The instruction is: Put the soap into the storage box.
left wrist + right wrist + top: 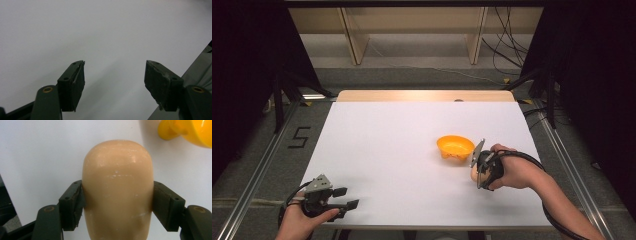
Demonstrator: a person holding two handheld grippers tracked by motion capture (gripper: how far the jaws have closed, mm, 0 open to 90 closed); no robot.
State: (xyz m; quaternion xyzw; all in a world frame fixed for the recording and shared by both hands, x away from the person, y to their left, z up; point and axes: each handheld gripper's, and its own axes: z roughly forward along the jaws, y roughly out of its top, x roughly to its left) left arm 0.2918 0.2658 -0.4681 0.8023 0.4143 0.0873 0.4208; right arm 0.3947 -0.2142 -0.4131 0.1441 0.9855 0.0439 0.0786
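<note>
Lengthwise between the right gripper [117,202] jaws, a clamped tan oblong [117,192], rounded end toward orange bowl [455,147]; left gripper [115,85] wide.

Rounded peach-tan smooth block [117,190], waxy semi-matt, faint scuffs, is showing a soft sheen. Glossy orange plastic bowl [455,147] just beyond that block is reflecting light. Matt white table sheet [392,150] under it is looking smooth. Right gripper [117,205] black pads [76,205] are looking worn and rough-edged.
</note>
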